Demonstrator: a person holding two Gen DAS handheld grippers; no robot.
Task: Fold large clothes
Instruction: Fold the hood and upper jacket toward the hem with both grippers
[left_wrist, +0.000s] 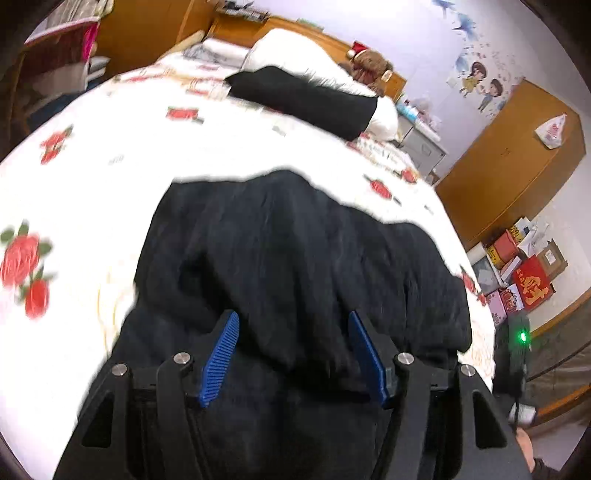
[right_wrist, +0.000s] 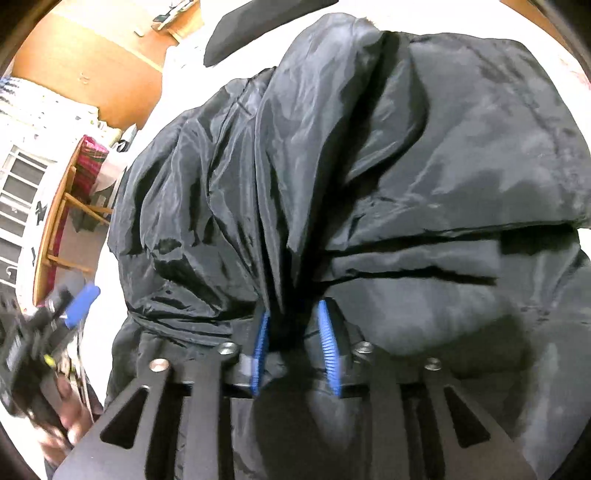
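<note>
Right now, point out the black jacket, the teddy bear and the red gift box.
black jacket (right_wrist: 424, 147): right wrist view, shiny upper panel.
teddy bear (left_wrist: 369, 64): left wrist view, brown head by the headboard.
red gift box (left_wrist: 533, 282): left wrist view, front face with gold character.

A home bedroom: rose-print bed, pillow, wooden wardrobe.

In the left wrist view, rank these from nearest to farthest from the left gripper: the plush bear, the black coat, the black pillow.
From the left gripper:
1. Black coat, bunched between its fingers.
2. Black pillow, farther up the bed.
3. Plush bear, by the headboard.
</note>
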